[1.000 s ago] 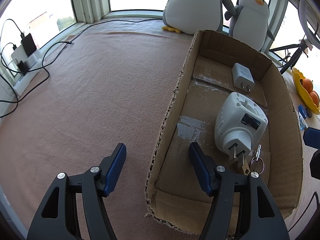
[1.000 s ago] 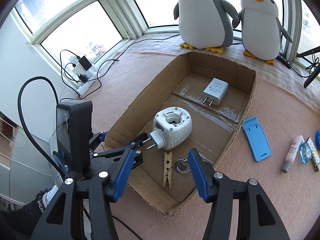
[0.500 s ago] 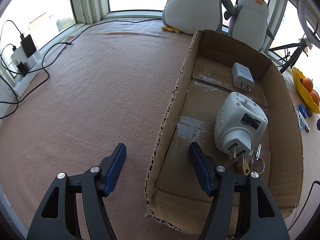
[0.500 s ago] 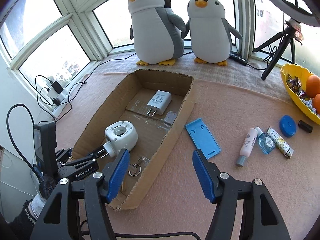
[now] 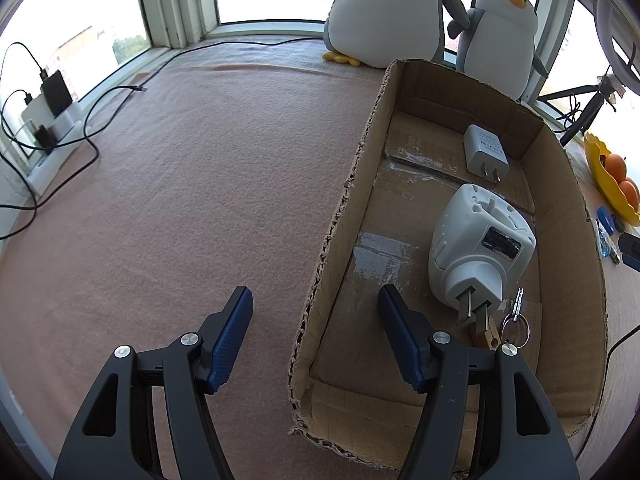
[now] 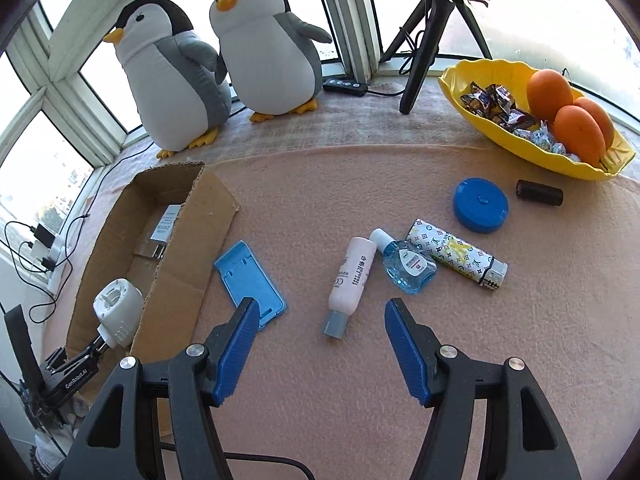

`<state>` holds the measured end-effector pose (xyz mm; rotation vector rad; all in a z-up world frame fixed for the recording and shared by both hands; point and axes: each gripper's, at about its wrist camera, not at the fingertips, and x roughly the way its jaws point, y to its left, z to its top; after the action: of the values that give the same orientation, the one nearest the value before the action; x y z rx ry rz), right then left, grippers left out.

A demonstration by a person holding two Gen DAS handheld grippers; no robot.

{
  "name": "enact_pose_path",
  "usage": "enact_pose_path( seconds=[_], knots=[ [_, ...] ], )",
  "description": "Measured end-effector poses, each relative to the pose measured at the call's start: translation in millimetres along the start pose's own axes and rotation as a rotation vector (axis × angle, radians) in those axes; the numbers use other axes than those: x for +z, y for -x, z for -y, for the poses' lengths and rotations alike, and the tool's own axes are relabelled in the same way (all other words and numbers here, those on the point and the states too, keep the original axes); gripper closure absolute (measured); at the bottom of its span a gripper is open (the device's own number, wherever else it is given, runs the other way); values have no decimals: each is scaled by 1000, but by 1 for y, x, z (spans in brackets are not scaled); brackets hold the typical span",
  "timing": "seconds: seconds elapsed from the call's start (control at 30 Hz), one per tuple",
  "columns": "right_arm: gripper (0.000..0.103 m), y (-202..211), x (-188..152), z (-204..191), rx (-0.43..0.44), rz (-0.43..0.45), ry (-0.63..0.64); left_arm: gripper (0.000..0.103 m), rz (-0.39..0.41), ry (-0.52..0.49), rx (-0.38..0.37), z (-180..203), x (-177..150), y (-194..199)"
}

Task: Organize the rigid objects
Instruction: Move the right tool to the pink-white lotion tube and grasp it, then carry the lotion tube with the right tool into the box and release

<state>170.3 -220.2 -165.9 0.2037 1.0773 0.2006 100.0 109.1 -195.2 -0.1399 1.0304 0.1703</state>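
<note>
Both our grippers are spread wide and hold nothing. Our left gripper (image 5: 316,336) straddles the near-left wall of the cardboard box (image 5: 340,216), one finger outside over the pink cloth (image 5: 180,200), the other inside — we read that as steadying the box, though no pad touches the wall.

Inside the box, seen from the left wrist, the white plug-in device (image 5: 478,248) lies on its side at about 3 o'clock from our left gripper, prongs pointing back at us. The white charger (image 5: 484,152) lies flat toward 1 o'clock near the far wall. A wooden clothespin (image 5: 486,330) and a key ring (image 5: 516,322) sit just beside the device's prongs.

Our right gripper (image 6: 318,344) faces the things not yet sorted. The blue phone stand (image 6: 250,280) lies flat at 11 o'clock, just beside the box's outer wall. The white tube (image 6: 350,280) lies at 12 o'clock, closest to the gap between our fingers, so we judge it the likely next pick. The small blue bottle (image 6: 406,266) touches it at 1 o'clock, with the patterned lighter (image 6: 456,254) touching the bottle beyond. The blue round lid (image 6: 480,204) and the black cylinder (image 6: 539,193) lie further off at 1 o'clock — near the yellow fruit bowl (image 6: 480,114).
</note>
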Motion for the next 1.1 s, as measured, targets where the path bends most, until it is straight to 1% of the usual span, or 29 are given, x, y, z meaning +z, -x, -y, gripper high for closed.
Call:
enact_pose_path(
  seconds=[0.03,0.07,0.1,0.3,0.33,0.4,0.47,0.57,0.67,0.8,0.97,1.1],
  knots=[
    [45,-3,1,3,0,-10,-6,38,0,0,0,0,0,0],
    [52,-7,3,5,1,-20,-12,38,0,1,0,0,0,0],
    [57,-10,4,6,3,-29,-17,38,0,1,0,0,0,0],
    [59,-28,10,10,0,-70,-35,38,0,0,0,0,0,0],
    [60,-31,11,11,-4,-75,-35,38,0,1,0,0,0,0],
    [64,-36,13,12,-7,-87,-39,38,0,0,0,0,0,0],
    [65,-41,16,13,-4,-100,-43,38,0,0,0,0,0,0],
    [67,-47,18,11,-23,-113,-31,38,0,0,0,0,0,0],
    [77,-51,21,10,-40,-121,-22,38,0,1,-1,0,0,0],
    [85,-52,24,11,-49,-125,-12,38,0,1,-1,0,0,0],
    [85,-51,22,9,-53,-121,8,38,0,1,-1,0,0,0],
    [85,-45,18,6,-39,-108,9,38,-1,0,-1,0,0,0]
  ],
)
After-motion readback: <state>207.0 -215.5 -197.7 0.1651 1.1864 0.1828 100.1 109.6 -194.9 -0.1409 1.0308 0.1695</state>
